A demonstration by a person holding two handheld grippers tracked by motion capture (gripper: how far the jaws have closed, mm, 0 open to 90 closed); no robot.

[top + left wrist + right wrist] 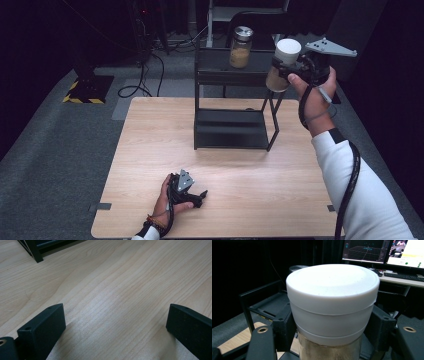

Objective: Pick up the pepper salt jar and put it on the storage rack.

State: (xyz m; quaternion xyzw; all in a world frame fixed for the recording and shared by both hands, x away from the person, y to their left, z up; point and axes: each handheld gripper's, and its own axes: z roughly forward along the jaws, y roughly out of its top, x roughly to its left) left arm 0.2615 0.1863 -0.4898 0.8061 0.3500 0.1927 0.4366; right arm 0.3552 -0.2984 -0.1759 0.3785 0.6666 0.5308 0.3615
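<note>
My right gripper is shut on a jar with a white lid, held upright in the air beside the right end of the black shelf's top tier. In the right gripper view the white-lidded jar sits squeezed between both black pads, its tan contents just showing below the lid. A second jar with a metal lid stands on the top tier. My left gripper rests on the wooden table near the front edge, open, with bare wood between its fingers.
The black two-tier shelf stands at the table's far middle; its lower tier holds nothing. One shelf leg appears in the left gripper view. Cables lie on the grey floor behind the table. Monitors and a keyboard sit beyond the shelf.
</note>
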